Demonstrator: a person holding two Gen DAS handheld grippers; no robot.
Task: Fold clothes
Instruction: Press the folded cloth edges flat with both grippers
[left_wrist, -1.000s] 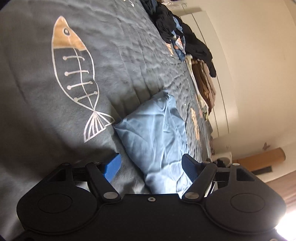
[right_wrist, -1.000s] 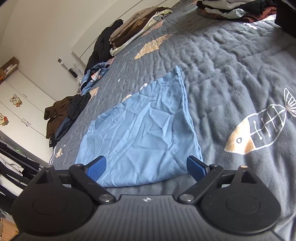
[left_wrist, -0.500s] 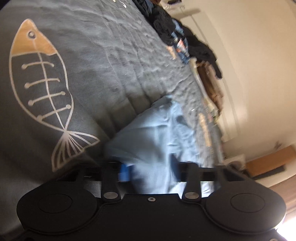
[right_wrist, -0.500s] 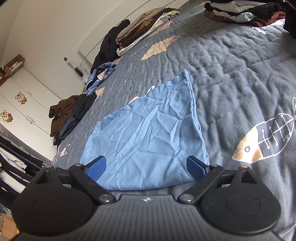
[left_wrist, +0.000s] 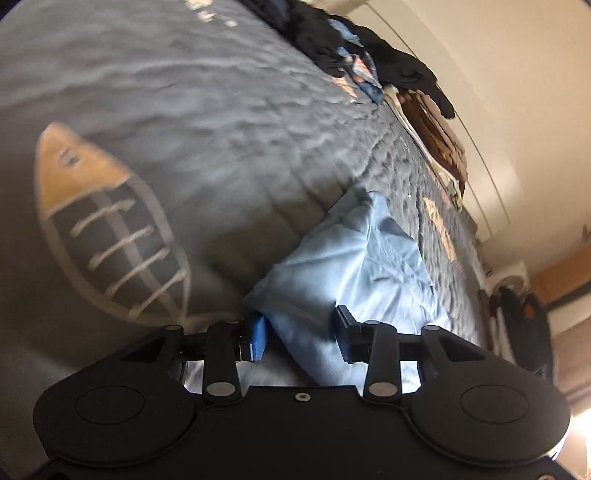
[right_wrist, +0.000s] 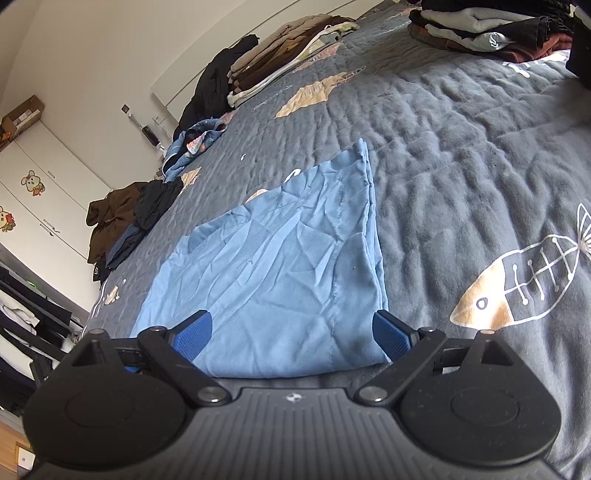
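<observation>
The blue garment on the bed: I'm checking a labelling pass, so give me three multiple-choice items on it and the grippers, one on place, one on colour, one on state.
1. Where does the light blue garment lie?
A. on the grey quilt
B. on the floor
C. on a hanger

2. What colour are the pads on the right gripper fingers?
A. red
B. blue
C. white

3. How does the right gripper stand?
A. shut on the garment
B. shut on nothing
C. open, its fingers spread wide across the garment's near edge

Answers:
1 A, the garment lies spread on the grey quilt with fish prints.
2 B, both pads show blue.
3 C, a wide gap shows, with nothing pinched.
</observation>
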